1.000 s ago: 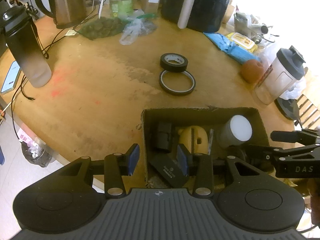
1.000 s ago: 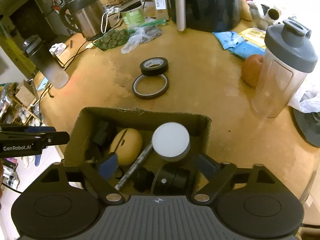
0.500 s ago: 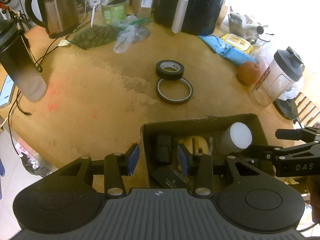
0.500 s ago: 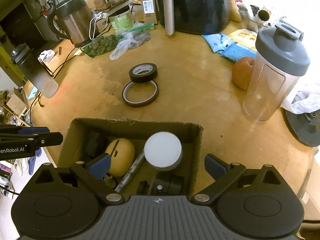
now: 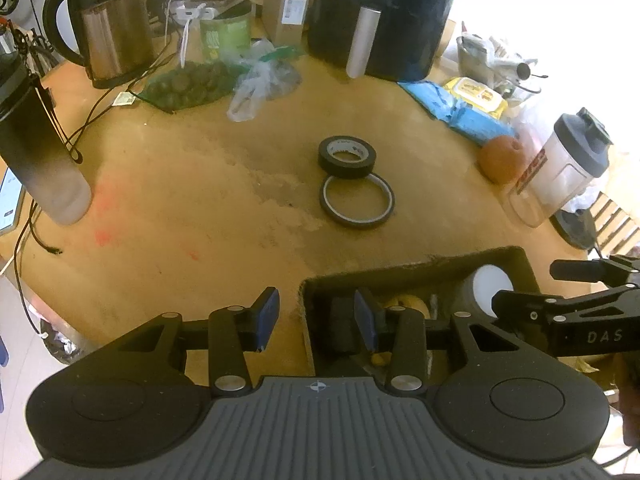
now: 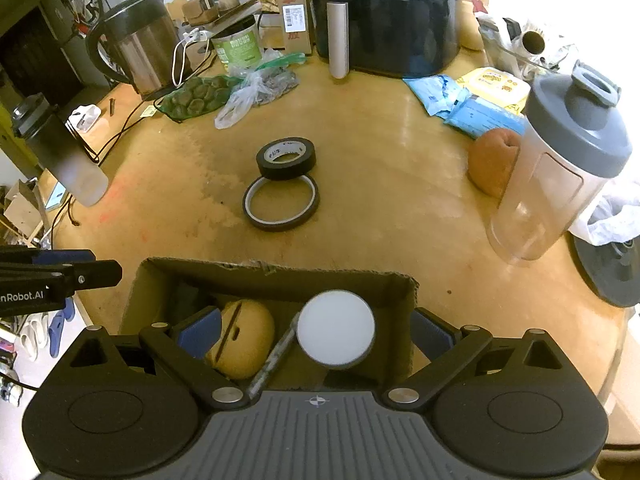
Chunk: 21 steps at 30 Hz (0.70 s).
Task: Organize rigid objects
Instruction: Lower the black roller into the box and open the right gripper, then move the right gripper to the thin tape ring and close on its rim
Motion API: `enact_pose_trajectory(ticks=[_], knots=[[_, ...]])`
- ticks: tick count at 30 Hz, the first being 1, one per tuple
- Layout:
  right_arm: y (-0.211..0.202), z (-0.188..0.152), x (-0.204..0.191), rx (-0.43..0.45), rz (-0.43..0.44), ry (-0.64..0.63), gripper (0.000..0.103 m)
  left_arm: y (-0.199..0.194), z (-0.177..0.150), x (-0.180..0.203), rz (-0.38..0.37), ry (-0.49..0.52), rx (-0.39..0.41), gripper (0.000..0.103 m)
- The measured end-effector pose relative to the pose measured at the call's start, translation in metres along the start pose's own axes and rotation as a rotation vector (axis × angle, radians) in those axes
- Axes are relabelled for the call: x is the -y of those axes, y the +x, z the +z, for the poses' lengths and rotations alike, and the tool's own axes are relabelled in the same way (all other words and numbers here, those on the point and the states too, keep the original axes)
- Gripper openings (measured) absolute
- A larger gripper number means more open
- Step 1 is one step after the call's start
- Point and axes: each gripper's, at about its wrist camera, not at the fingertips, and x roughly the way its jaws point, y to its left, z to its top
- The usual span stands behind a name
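Observation:
A cardboard box (image 6: 280,276) stands at the table's near edge, also in the left wrist view (image 5: 404,272). It holds a white-lidded can (image 6: 336,328), a yellow rounded object (image 6: 244,336), a grey pen (image 6: 276,356) and black items. A black tape roll (image 6: 286,158) and a thin tape ring (image 6: 280,202) lie on the table beyond the box; both show in the left wrist view (image 5: 347,157) (image 5: 357,200). My left gripper (image 5: 316,316) is open over the box's left wall. My right gripper (image 6: 316,330) is open wide and empty above the box.
A kettle (image 6: 136,56), dark bottle (image 6: 60,152), black air fryer (image 6: 384,12), green tin (image 6: 236,46), bagged food (image 6: 196,98), blue packets (image 6: 464,104), an orange fruit (image 6: 490,164) and a shaker bottle (image 6: 560,160) ring the table. Cables (image 5: 60,144) trail at the left.
Both grippers have drawn back and up from the box, so less of its inside shows. The right gripper's jaws have opened wider. Nothing on the table has moved.

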Motion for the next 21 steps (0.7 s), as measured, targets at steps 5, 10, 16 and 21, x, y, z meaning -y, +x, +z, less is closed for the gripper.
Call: enact_pose_trajectory(ticks=[5, 10, 16, 21], knots=[[0.005, 0.006, -0.006, -0.005, -0.020, -0.013, 0.100, 0.003, 0.005, -0.007, -0.004, 0.003, 0.007, 0.041], [0.011, 0.013, -0.006, -0.011, -0.031, 0.001, 0.100, 0.007, 0.011, -0.012, -0.004, 0.009, 0.018, 0.041], [0.018, 0.024, -0.007, -0.016, -0.041, 0.002, 0.100, 0.010, 0.016, -0.017, -0.004, 0.005, 0.022, 0.041], [0.027, 0.033, -0.013, -0.012, -0.042, -0.021, 0.101, 0.013, 0.017, -0.022, -0.007, -0.009, 0.014, 0.041]])
